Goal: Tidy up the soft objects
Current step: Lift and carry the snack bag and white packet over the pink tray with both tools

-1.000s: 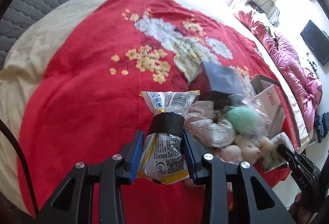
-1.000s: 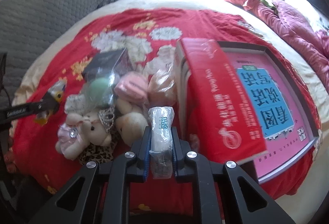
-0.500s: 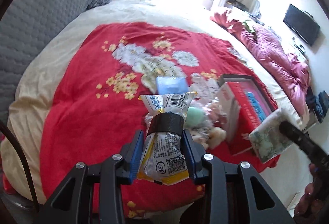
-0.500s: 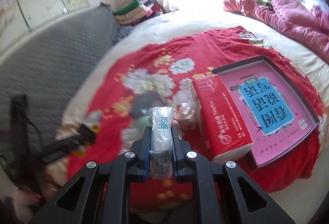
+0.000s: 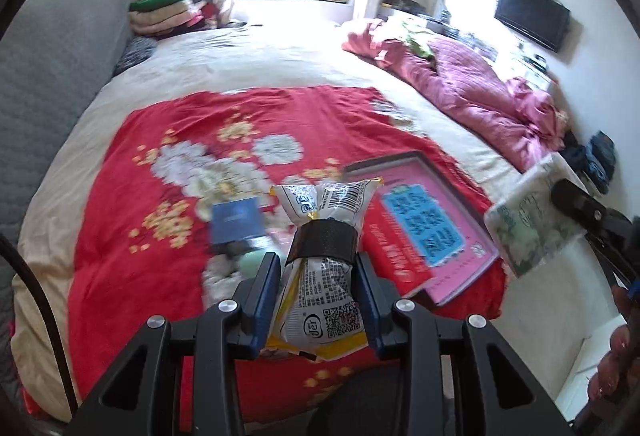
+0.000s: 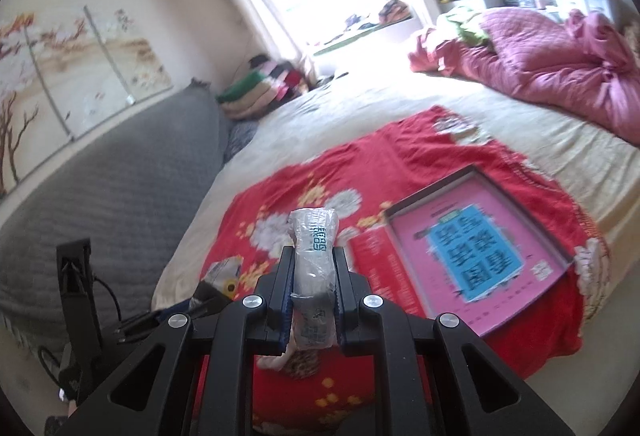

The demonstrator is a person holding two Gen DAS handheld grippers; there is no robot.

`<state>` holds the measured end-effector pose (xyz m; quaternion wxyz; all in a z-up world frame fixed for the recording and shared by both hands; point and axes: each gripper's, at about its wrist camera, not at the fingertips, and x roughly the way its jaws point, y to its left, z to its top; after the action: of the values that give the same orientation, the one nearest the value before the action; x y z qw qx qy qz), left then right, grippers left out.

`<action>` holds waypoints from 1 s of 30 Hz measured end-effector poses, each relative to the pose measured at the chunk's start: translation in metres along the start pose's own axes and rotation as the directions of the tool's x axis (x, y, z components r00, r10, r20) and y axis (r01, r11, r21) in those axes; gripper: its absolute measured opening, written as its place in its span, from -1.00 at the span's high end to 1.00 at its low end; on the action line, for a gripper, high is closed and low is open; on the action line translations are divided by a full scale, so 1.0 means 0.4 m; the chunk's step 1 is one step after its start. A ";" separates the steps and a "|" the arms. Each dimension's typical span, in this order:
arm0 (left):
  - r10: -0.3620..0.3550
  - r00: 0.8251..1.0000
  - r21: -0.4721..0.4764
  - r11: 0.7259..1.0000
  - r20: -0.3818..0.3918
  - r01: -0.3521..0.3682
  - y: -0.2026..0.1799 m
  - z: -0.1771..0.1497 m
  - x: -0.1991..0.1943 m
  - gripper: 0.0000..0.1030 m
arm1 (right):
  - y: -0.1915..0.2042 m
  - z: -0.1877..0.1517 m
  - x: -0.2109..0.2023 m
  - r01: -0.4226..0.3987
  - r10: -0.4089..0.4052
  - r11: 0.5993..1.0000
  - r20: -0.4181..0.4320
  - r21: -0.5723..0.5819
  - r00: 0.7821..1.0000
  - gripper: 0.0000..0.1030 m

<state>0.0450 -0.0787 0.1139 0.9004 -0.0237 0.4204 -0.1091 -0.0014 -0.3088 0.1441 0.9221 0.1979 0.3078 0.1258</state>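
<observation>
Both grippers are rising away from the red floral blanket: left gripper clamping a white-and-yellow snack packet, right gripper clamping a clear-wrapped tissue pack, the pile of soft toys receding below; placement is pending.

Yellow-white snack packet — black-banded, upright; clear-wrapped tissue pack — upright.

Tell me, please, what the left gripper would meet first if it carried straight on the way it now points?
Probably the heap of soft toys on the red blanket, just beyond the snack packet held by the left gripper. The blue box and the red book flank that line; depth is uncertain.
</observation>
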 end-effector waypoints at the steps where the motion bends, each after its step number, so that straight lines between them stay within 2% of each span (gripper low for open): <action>1: -0.006 1.000 0.020 1.000 -0.005 0.006 -0.026 0.005 0.009 0.27 | -0.018 0.008 -0.011 0.015 -0.015 1.000 0.013 0.006 1.000 0.68; 6: -0.056 0.997 0.080 0.995 -0.050 0.060 -0.148 0.026 0.080 0.27 | -0.130 0.041 -0.037 0.091 -0.095 0.993 0.047 0.075 0.994 0.68; 11: -0.096 0.987 0.129 0.985 -0.126 0.112 -0.264 0.034 0.178 0.27 | -0.253 0.046 -0.028 0.124 -0.133 0.980 0.048 0.158 0.990 0.68; 19: -0.063 0.976 0.206 0.973 -0.209 0.107 -0.387 0.038 0.323 0.27 | -0.386 0.045 0.044 0.156 -0.159 0.970 0.006 0.185 0.987 0.67; 30: -0.001 0.943 0.283 0.954 -0.333 0.101 -0.474 -0.003 0.498 0.27 | -0.535 0.008 0.194 0.176 -0.153 0.958 -0.114 0.225 0.982 0.67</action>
<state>0.1348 -0.3066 -0.0114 0.8076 0.1189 0.5432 -0.1964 0.0846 -0.4726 0.0115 0.8839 0.2728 0.3794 0.0208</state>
